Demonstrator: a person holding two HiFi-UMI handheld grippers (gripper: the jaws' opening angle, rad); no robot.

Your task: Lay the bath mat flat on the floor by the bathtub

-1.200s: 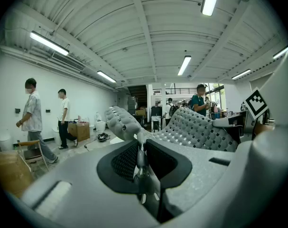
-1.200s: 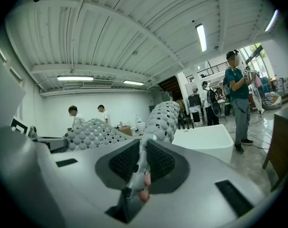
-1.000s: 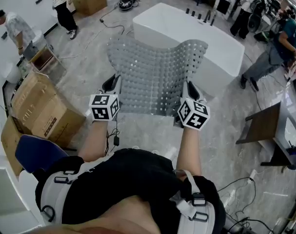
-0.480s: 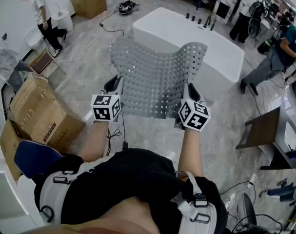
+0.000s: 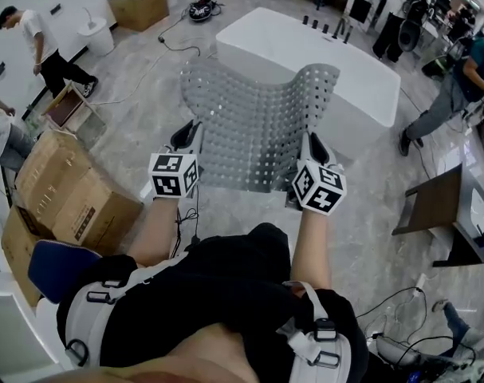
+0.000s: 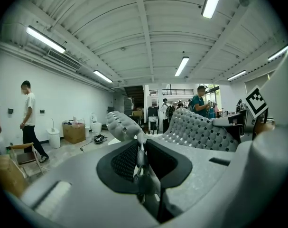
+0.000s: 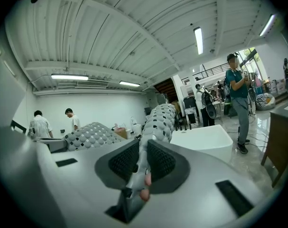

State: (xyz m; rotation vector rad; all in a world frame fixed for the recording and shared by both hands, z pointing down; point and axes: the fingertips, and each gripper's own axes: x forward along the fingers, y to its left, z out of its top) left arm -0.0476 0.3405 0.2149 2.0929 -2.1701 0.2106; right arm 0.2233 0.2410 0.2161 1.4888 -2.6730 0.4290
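The grey perforated bath mat point(image 5: 257, 122) is held up in the air and spread wide in front of the person, its far corners curling just before the white bathtub point(image 5: 321, 62) (it does not lie flat on the floor point(image 5: 138, 94) yet). The left claw point(image 6: 140, 146) is clamped on the mat's near left corner and the right claw point(image 7: 144, 148) on its near right corner, each with jaws almost together, pinching the thin edge

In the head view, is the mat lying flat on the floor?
No: the left tool and the right tool hold the mat up in the air, curved.
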